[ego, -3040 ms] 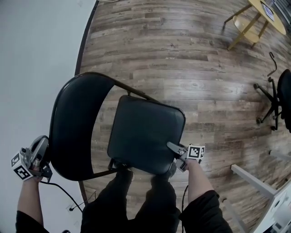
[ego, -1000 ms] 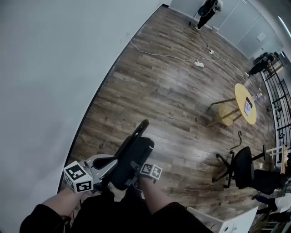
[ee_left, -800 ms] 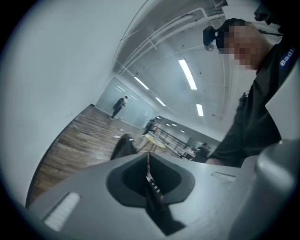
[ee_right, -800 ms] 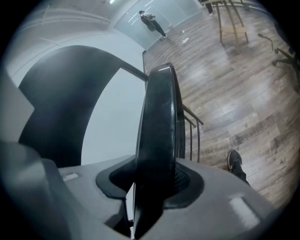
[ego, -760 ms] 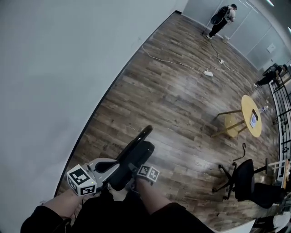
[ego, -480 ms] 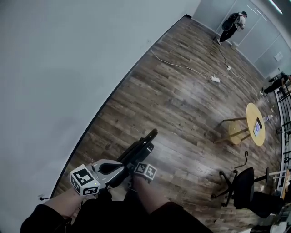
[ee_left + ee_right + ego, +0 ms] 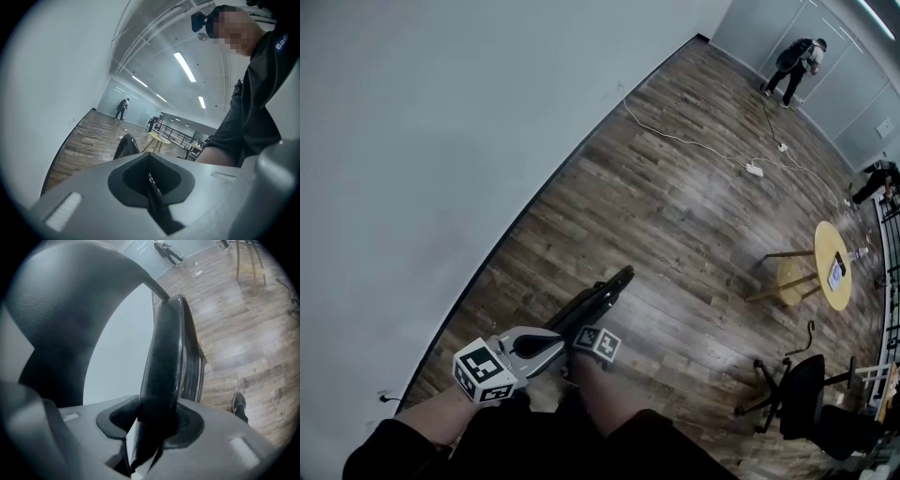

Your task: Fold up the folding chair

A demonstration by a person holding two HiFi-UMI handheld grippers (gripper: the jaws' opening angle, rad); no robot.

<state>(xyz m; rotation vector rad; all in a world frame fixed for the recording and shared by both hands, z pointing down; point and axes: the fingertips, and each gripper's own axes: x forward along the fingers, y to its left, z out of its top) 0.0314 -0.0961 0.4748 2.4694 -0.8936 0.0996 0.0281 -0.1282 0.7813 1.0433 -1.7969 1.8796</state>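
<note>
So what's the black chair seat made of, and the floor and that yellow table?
The chair seat looks like padded black vinyl or fake leather: fine pebbly grain, dull sheen. The floor looks like wood or wood-look planks: streaky brown boards with seams. The yellow table seems light wood, smooth, but it's too far to be sure.

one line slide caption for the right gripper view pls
Right gripper closed on the edge of the upturned chair seat, backrest alongside, wood floor beyond.

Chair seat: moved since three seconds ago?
Yes. The seat swung up from flat over the floor to edge-on beside the backrest.
</note>
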